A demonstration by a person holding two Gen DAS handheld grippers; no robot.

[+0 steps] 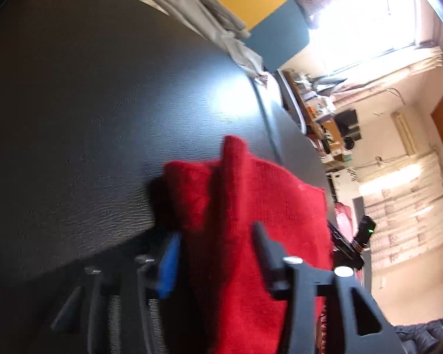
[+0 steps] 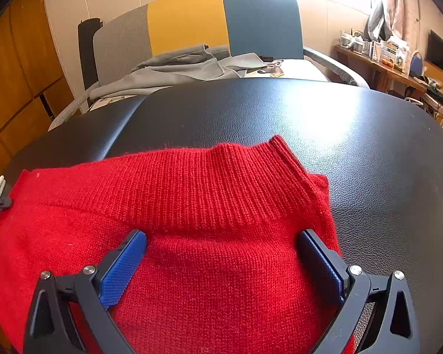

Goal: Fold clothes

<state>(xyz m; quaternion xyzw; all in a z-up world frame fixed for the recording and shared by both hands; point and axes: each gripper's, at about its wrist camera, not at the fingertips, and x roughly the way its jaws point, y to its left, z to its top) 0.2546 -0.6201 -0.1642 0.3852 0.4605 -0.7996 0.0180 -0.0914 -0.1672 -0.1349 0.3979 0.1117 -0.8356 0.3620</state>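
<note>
A red knit sweater (image 2: 192,194) lies on the black leather-textured table (image 2: 369,153), its ribbed collar pointing away from me. My right gripper (image 2: 221,250) hovers over the sweater's body just behind the collar. It is open, with its blue pads (image 2: 124,265) spread wide and only cloth beneath. In the left wrist view the red sweater (image 1: 245,206) fills the gap between the fingers of my left gripper (image 1: 215,253), which looks shut on a bunched edge. That view is tilted. The right gripper's body (image 1: 357,242) shows past the cloth.
A chair with a grey, yellow and blue back (image 2: 192,20) stands behind the table, with a grey garment (image 2: 177,67) heaped on its seat. A cluttered desk (image 2: 384,59) is at the far right, wooden cabinets (image 2: 14,73) at the left. The table's far half (image 1: 103,88) is bare.
</note>
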